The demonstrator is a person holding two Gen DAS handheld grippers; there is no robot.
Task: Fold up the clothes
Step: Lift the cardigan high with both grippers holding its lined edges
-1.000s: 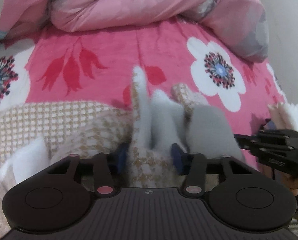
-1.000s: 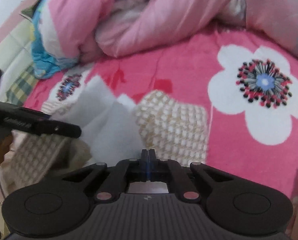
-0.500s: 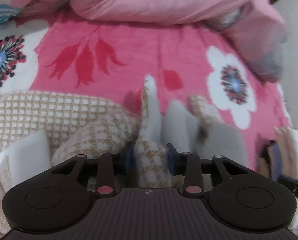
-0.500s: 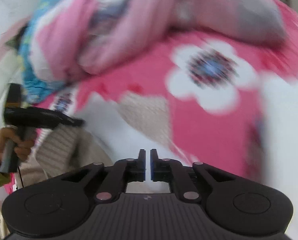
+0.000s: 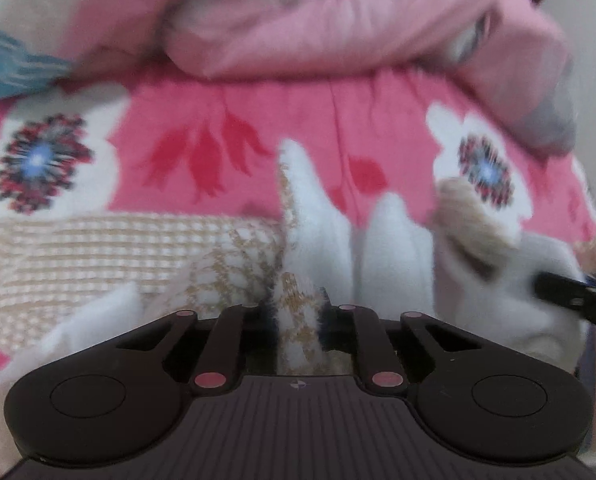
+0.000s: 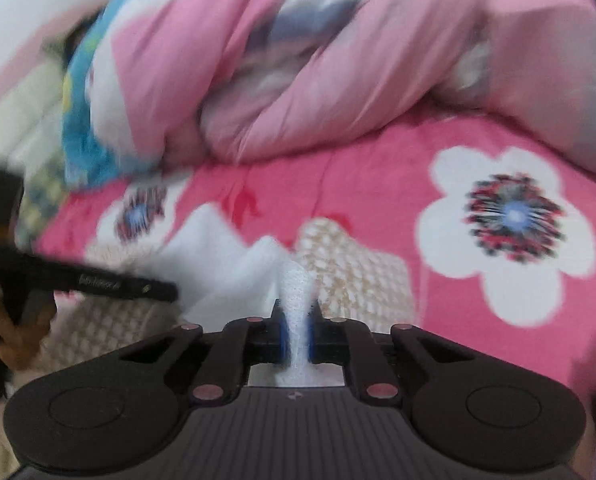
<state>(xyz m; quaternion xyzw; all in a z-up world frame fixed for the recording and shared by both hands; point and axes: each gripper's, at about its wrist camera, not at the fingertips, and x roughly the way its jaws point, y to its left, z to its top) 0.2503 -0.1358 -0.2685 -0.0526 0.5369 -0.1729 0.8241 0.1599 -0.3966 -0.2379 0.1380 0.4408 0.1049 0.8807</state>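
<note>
Your left gripper (image 5: 296, 316) is closing on the beige-checked fleece garment's (image 5: 98, 252) edge; your right gripper (image 6: 296, 322), also closing, pinches its white lining. Open floral bedspread (image 6: 358, 184) lies ahead, up to the heaped pink quilt (image 6: 298, 80).

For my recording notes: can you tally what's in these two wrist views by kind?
Claws: 2, the left claw and the right claw, each pinching a fold of the garment
Beige-and-white fleece-lined garment: 1
Pink floral bedsheet: 1
Bunched pink quilt: 1
Total: 5
</note>
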